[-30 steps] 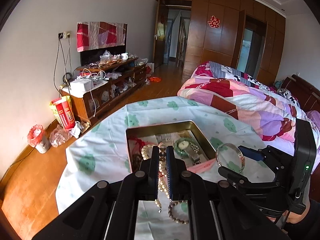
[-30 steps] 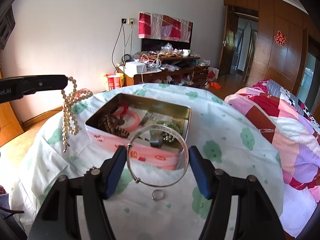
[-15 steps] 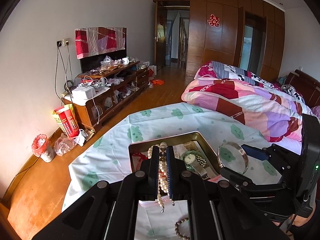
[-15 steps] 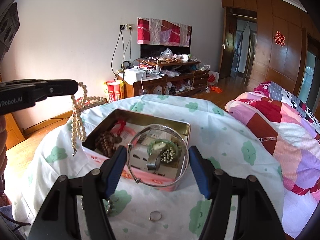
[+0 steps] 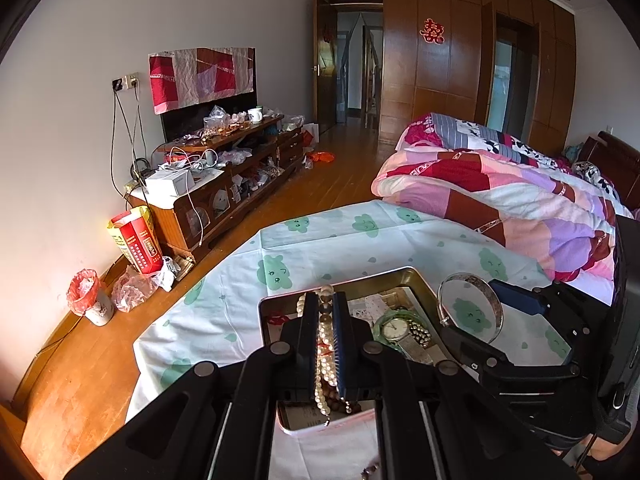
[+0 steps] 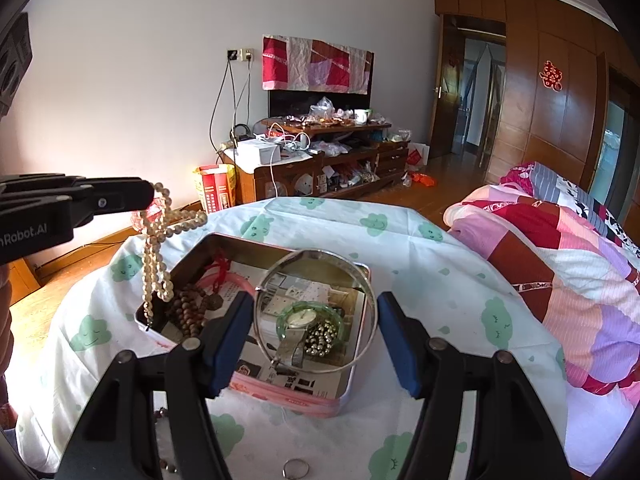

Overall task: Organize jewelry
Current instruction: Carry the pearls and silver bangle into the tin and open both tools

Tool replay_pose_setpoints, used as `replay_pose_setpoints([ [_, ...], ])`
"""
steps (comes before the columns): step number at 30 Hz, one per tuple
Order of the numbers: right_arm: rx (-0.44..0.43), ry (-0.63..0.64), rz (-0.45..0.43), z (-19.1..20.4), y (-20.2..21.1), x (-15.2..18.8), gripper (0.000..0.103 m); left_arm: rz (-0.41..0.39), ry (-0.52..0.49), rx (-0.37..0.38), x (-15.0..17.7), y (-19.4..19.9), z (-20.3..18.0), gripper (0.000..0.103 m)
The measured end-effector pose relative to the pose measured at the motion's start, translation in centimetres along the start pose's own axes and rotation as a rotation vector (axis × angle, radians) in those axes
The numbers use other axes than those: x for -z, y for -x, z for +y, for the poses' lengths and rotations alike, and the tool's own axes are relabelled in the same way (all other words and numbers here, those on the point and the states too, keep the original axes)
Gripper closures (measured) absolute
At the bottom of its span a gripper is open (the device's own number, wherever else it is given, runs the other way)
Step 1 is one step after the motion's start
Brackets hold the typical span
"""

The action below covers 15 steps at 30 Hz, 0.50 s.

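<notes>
Here, on my left side, my left gripper (image 6: 150,196) is pressed together on a pearl-coloured bead necklace (image 6: 154,264), pinching a few strands near the top so the rest hangs in loose loops, the lowest beads dangling over the near-left corner of the open tin (image 6: 362,270). It looks light and utterly limp, so it will swing and pool wherever I lower it; the smooth round beads could slip between flat pads, which is why I judge a bunched clump a safer hold than a single strand. Below it in the tin lie brown wooden beads (image 6: 186,312) and a pink ring-shaped bangle (image 6: 240,280), then, further right, a wristwatch (image 6: 300,320) resting in a green bangle (image 6: 338,322). My right gripper (image 6: 316,334) is spread wide but bearing on a thin silver bangle (image 6: 370,304), the blue pads pressing its rim from either side above the tin. That hoop seems stiff, light and slick; held across its width it may pivot or spring out, so I would keep the squeeze even. A small ring (image 6: 296,469) lies on the cloud-print cloth (image 6: 440,300) nearest me.
</notes>
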State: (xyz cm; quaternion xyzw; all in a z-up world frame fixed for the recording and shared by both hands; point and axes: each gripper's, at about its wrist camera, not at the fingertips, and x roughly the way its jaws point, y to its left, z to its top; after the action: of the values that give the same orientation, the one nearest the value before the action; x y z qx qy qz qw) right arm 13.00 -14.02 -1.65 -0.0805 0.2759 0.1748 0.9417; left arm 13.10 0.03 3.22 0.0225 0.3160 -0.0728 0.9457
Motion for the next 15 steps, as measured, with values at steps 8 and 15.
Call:
replay_pose_setpoints([
  [8, 0.009, 0.006, 0.017, 0.2, -1.3, -0.1, 0.037, 0.021, 0.004, -0.015, -0.3, -1.6, 0.4, 0.098],
  [15, 0.021, 0.005, 0.034, 0.1, -2.6, -0.3, 0.037, 0.046, 0.009, -0.013, 0.0, -3.0, 0.5, 0.098],
])
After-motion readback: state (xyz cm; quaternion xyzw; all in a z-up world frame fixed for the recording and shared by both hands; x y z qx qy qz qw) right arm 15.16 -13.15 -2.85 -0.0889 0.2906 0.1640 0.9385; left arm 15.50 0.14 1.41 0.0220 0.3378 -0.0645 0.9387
